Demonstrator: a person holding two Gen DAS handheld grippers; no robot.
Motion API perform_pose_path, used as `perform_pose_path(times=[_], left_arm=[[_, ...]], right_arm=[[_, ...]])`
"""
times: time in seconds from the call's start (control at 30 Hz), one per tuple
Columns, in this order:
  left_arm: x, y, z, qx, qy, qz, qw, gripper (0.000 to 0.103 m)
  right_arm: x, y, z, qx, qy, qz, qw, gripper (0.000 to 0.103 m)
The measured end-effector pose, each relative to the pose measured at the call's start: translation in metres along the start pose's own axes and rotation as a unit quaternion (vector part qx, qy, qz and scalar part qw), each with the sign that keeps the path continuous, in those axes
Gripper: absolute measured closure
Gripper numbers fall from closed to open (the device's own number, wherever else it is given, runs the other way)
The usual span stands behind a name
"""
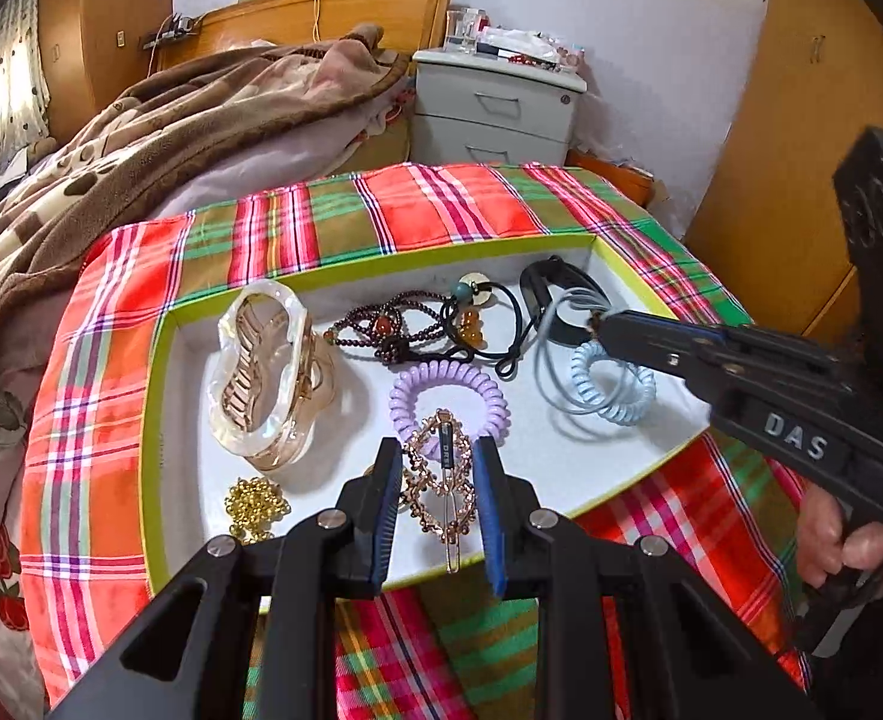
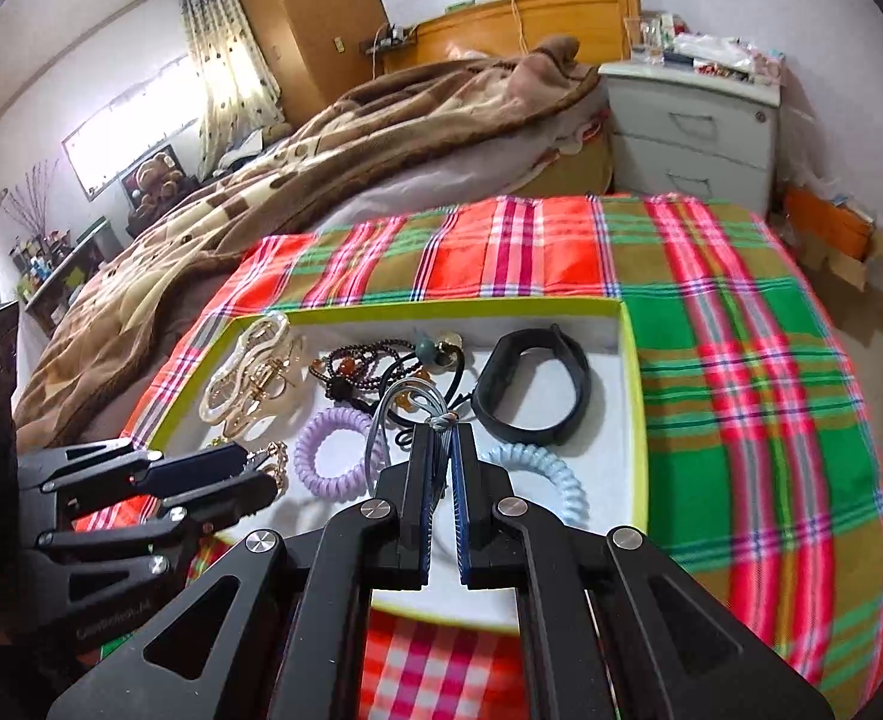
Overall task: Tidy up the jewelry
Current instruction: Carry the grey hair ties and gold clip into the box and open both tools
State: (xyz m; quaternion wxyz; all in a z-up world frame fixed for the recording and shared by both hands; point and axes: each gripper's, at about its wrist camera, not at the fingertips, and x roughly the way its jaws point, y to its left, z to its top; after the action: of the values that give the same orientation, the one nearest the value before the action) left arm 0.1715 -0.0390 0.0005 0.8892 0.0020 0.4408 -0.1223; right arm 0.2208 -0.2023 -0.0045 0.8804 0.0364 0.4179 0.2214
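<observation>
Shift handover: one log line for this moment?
right gripper: shut on grey hair tie | left gripper: open around gold hair clip | tray

Left gripper (image 1: 435,474) over near edge of tray (image 1: 165,360), jaws apart, straddling gold hair clip (image 1: 441,480); contact with clip not discernible. Clip overlaps lilac coil tie (image 1: 448,384). Pearly claw clip (image 1: 264,375) at tray left; gold bead chain (image 1: 255,507) near front-left corner. Right gripper (image 1: 606,324) enters from right, tips closed on grey elastic bands (image 1: 552,348), above pale blue coil tie (image 1: 612,387). Dark bead bracelet (image 1: 381,324) and black band (image 1: 552,294) at tray rear. Tray on plaid cloth (image 1: 441,204).
</observation>
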Motion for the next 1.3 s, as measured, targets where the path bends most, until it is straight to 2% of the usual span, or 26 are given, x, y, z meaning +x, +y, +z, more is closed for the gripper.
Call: perform_pose_path(times=[0.23,0.33,0.6,0.97,1.03,1.1,1.13,1.17,1.23,1.3], left_arm=[[0.011,0.003,0.0,-0.004,0.012,-0.001,0.9999,0.078],[0.015,0.003,-0.001,-0.005,0.017,-0.001,0.9998,0.078],[0.019,0.005,-0.001,-0.013,0.022,-0.003,0.9997,0.077],[0.019,0.005,-0.002,-0.017,0.023,-0.002,0.9996,0.077],[0.018,0.005,-0.002,-0.018,0.023,0.001,0.9996,0.074],[0.016,0.005,-0.002,-0.018,0.021,0.003,0.9996,0.072],[0.015,0.005,-0.002,-0.019,0.02,0.004,0.9996,0.071],[0.014,0.005,-0.002,-0.019,0.018,0.005,0.9996,0.071],[0.01,0.004,-0.002,-0.02,0.013,0.008,0.9997,0.071],[0.007,0.003,-0.003,-0.02,0.01,0.011,0.9997,0.069]], right_arm=[[0.017,-0.005,0.002,-0.003,0.027,0.002,1.0,0.097],[0.02,-0.005,0.001,-0.009,0.031,-0.01,0.999,0.097],[0.023,-0.001,0.003,-0.023,0.031,-0.03,0.999,0.097],[0.019,0.004,0.003,-0.036,0.021,-0.051,0.998,0.088],[0.017,0.004,0.003,-0.037,0.018,-0.054,0.998,0.087],[0.014,0.005,0.002,-0.038,0.014,-0.055,0.998,0.085],[0.012,0.006,0.002,-0.038,0.011,-0.055,0.998,0.08],[0.01,0.006,0.001,-0.037,0.009,-0.055,0.998,0.071],[0.006,0.007,0.0,-0.037,0.003,-0.057,0.998,0.064],[0.001,0.009,-0.001,-0.036,-0.003,-0.06,0.998,0.064]])
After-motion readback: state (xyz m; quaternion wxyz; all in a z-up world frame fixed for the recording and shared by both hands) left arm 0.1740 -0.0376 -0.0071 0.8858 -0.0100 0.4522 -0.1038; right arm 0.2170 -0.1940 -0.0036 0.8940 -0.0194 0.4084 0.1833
